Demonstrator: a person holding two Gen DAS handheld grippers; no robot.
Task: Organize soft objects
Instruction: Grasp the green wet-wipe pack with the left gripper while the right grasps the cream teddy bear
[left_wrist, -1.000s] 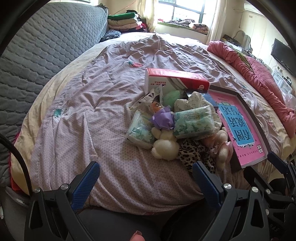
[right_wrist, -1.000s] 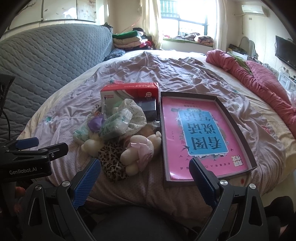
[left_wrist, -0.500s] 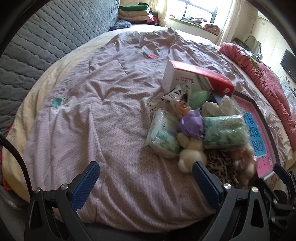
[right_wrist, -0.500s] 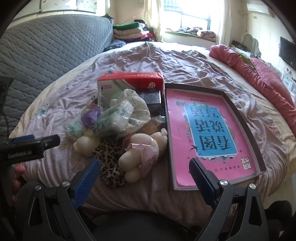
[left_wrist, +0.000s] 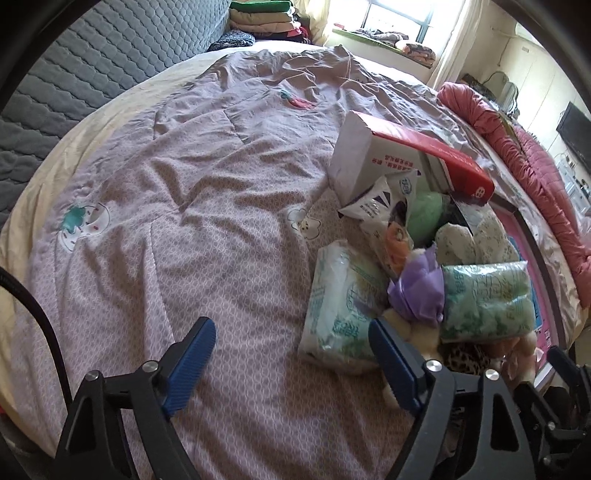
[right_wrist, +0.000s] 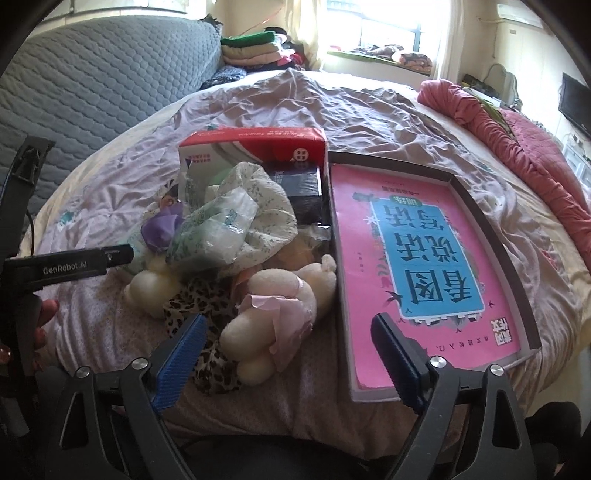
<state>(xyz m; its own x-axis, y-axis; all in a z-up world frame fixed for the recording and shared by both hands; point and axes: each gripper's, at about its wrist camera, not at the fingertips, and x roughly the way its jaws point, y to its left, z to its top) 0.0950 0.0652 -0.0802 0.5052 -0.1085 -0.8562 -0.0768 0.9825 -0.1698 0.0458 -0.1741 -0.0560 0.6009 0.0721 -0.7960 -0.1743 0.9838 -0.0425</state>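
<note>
A heap of soft things lies on the lilac quilt (left_wrist: 184, 206): tissue packs (left_wrist: 343, 302) (right_wrist: 214, 229), a cream plush toy (right_wrist: 273, 310), a purple cloth (left_wrist: 417, 288), a leopard-print cloth (right_wrist: 207, 306) and a floral cloth (right_wrist: 266, 206). My left gripper (left_wrist: 291, 350) is open and empty, low over the quilt just left of the heap. My right gripper (right_wrist: 288, 354) is open and empty, in front of the plush toy. The left gripper's body also shows in the right wrist view (right_wrist: 70, 264).
A red-and-white tissue box (left_wrist: 399, 155) (right_wrist: 255, 147) stands behind the heap. A shallow box with a pink book in it (right_wrist: 417, 258) lies to the right. A rolled pink blanket (right_wrist: 498, 122) lies at the far right, a grey quilted headboard (right_wrist: 92, 85) at the left.
Both grippers have moved forward and closer to the heap. The left gripper has swung left, so the heap now sits at its right. Both stayed open.
</note>
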